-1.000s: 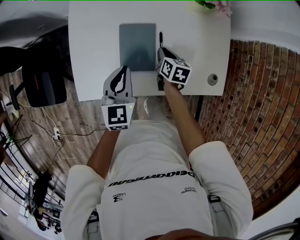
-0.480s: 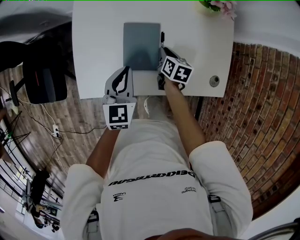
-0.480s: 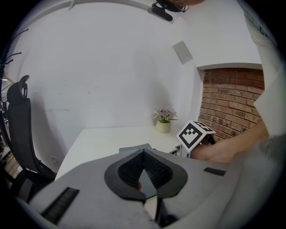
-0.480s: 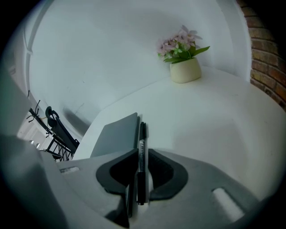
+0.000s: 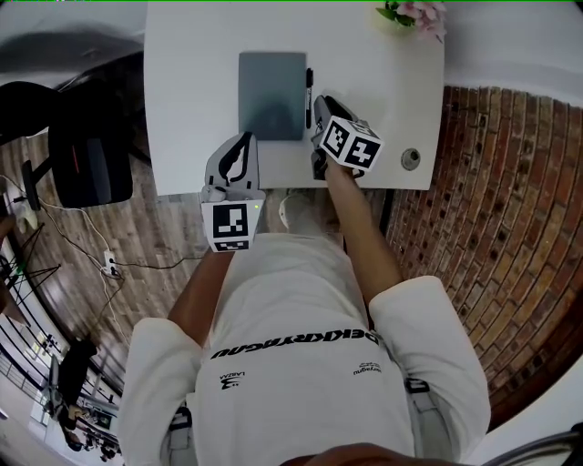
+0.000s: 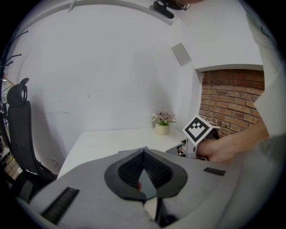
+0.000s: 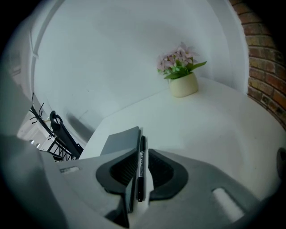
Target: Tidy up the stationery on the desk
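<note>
A grey notebook [image 5: 271, 94] lies on the white desk [image 5: 200, 73]. Along the notebook's right edge lies a black pen [image 5: 309, 96]. My right gripper [image 5: 321, 111] hovers just behind the pen; its jaws have just been opening. In the right gripper view the pen [image 7: 141, 144] shows in the gap between the parted pads, which do not press on it, with the notebook [image 7: 118, 139] to its left. My left gripper [image 5: 240, 144] hangs over the desk's front edge. Its jaws meet at the tips [image 6: 144, 153] with nothing seen between them.
A small pot of pink flowers [image 5: 410, 13] stands at the desk's far right corner. A round cable hole [image 5: 411, 157] sits near the front right corner. A brick wall [image 5: 492, 182] runs along the right. A black office chair [image 5: 86, 159] stands left of the desk.
The right gripper has drawn back and up from the pen, and its jaws have parted. The pen now lies free beside the notebook. The left gripper has stayed put.
</note>
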`<action>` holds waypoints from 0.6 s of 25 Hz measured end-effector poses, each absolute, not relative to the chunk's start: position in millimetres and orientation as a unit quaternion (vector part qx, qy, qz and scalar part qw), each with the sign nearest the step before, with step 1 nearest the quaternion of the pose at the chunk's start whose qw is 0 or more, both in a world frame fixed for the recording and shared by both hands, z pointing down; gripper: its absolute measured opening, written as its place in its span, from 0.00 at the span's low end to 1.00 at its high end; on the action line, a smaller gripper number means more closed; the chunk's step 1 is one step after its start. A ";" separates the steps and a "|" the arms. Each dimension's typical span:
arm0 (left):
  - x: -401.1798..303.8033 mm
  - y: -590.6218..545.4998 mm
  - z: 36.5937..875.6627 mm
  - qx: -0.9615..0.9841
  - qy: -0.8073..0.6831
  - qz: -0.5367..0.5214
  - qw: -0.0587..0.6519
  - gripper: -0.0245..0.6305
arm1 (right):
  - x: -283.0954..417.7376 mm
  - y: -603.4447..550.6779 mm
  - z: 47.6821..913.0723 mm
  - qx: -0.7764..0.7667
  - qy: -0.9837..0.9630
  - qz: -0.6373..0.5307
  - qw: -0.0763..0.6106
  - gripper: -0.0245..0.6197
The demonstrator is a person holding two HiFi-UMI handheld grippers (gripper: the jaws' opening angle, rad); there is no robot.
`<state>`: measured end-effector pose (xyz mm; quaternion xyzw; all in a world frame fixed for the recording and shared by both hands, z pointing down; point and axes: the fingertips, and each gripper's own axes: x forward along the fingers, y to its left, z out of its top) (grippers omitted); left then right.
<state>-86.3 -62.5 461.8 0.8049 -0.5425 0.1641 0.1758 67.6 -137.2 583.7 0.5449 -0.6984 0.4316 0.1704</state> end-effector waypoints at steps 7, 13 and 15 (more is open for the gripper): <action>-83.0 -53.4 430.1 0.802 -0.554 0.147 0.166 0.04 | 72.1 -124.9 533.4 0.534 -0.736 0.376 0.178 0.13; -74.0 -44.4 402.9 0.806 -0.557 0.135 0.148 0.04 | 71.4 -115.3 482.0 0.529 -0.761 0.341 0.154 0.07; -72.2 -39.1 396.5 0.806 -0.558 0.134 0.143 0.04 | 69.8 -108.8 465.2 0.527 -0.769 0.330 0.149 0.04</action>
